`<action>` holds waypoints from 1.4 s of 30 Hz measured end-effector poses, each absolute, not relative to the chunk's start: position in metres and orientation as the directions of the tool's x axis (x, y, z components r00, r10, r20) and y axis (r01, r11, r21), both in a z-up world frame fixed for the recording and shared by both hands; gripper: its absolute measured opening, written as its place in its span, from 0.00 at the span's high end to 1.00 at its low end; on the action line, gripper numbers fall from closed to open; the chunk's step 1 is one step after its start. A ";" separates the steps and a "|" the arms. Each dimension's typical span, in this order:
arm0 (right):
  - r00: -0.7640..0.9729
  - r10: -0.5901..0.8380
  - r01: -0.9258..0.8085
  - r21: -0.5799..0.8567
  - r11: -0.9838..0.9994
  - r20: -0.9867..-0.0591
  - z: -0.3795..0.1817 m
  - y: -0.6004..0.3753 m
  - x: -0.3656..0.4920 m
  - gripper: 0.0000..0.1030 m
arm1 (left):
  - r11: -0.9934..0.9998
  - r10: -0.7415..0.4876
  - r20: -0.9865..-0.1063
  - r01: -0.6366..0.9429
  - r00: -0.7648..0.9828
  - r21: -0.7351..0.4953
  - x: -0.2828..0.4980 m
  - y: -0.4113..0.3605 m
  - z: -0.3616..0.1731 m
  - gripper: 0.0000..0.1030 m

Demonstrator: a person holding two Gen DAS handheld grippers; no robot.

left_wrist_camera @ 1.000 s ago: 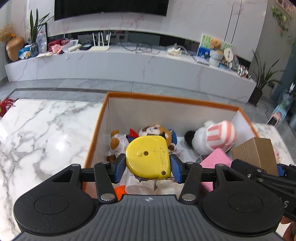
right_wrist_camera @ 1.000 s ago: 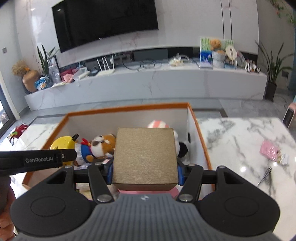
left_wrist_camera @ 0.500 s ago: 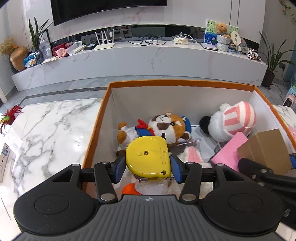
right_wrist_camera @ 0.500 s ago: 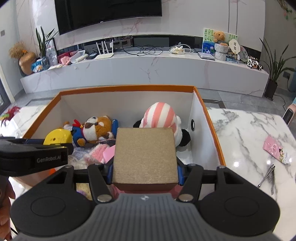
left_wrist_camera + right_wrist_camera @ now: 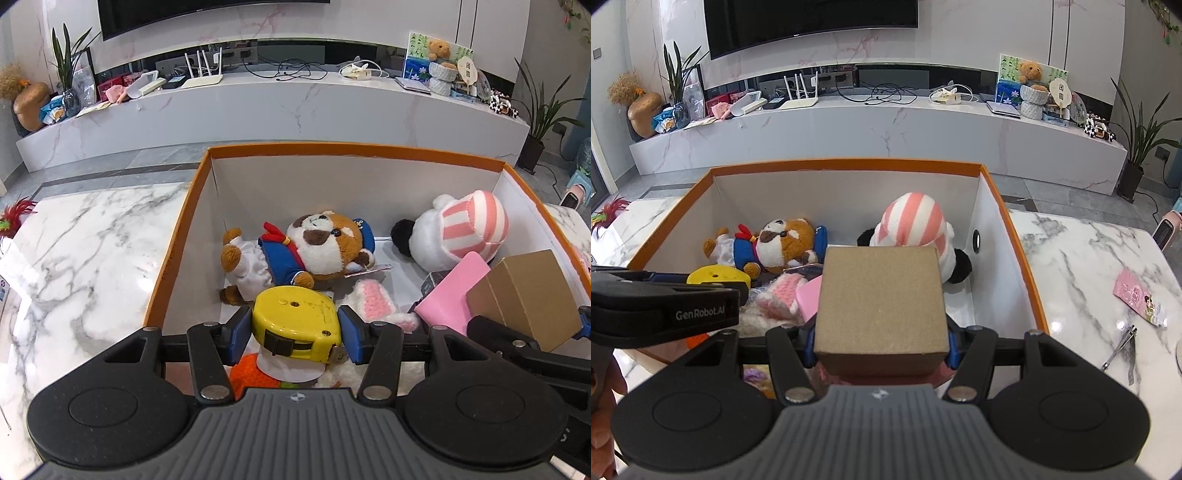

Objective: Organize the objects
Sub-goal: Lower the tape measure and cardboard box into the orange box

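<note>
Marble table's orange box (image 5: 177,251) holds plush toys (image 5: 314,251).

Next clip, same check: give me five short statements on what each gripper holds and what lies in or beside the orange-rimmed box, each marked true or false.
1. The left gripper is shut on a yellow tape measure. True.
2. The right gripper is empty. False: it is shut on a brown cardboard box.
3. A brown-and-white plush dog in a blue jacket lies inside the orange-rimmed box. True.
4. The pink-and-white striped plush lies on the marble table outside the orange-rimmed box. False: it is inside, near the wall with the round hole.
5. Metal nail clippers lie on the marble table, outside the orange-rimmed box. True.
</note>
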State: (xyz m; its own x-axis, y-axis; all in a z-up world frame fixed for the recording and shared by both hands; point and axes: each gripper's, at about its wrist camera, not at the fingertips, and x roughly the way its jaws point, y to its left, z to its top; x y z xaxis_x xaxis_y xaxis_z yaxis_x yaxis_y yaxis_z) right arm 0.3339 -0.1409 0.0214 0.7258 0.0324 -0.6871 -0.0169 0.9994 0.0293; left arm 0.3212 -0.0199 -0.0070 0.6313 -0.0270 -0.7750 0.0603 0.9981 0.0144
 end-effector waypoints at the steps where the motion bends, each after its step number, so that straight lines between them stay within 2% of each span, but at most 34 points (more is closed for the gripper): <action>1: 0.726 0.032 -0.017 0.029 0.999 -0.687 0.021 -0.141 0.334 0.40 | 0.998 -0.027 -0.775 0.062 0.631 0.016 0.321 -0.020 -0.008 0.43; 13: 0.734 0.032 -0.011 0.035 0.999 -0.679 0.021 -0.143 0.334 0.40 | 0.997 -0.013 -0.773 0.063 0.635 0.034 0.320 -0.023 -0.009 0.43; 15: 0.734 0.028 -0.007 0.033 0.999 -0.678 0.021 -0.143 0.334 0.37 | 0.997 -0.012 -0.769 0.062 0.639 0.037 0.319 -0.023 -0.009 0.43; 17: 0.735 0.015 0.001 0.023 1.000 -0.678 0.021 -0.142 0.334 0.26 | 0.998 -0.010 -0.763 0.059 0.647 0.038 0.319 -0.023 -0.007 0.41; 20: 0.738 0.008 0.006 0.018 1.000 -0.675 0.021 -0.142 0.334 0.25 | 0.998 -0.014 -0.758 0.051 0.652 0.026 0.318 -0.021 -0.005 0.39; 33: 0.750 0.000 0.008 0.009 1.000 -0.662 0.026 -0.140 0.331 0.19 | 0.999 -0.020 -0.761 0.047 0.649 0.014 0.319 -0.021 -0.005 0.38; 38: 0.779 0.032 0.009 0.062 0.998 -0.627 0.038 -0.147 0.325 0.15 | 0.999 -0.026 -0.756 0.043 0.654 0.003 0.318 -0.021 -0.002 0.38; 42: 0.785 0.033 0.018 0.077 0.997 -0.619 0.041 -0.150 0.324 0.15 | 0.999 -0.016 -0.749 0.038 0.663 0.013 0.317 -0.022 -0.001 0.38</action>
State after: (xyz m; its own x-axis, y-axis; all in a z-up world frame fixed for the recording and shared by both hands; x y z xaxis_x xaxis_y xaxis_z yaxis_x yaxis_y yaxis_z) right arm 0.3237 -0.1501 0.0410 0.7849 0.0330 -0.6188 0.0184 0.9969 0.0766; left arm 0.3166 -0.0222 -0.0005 0.6627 -0.0156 -0.7487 0.0382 0.9992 0.0131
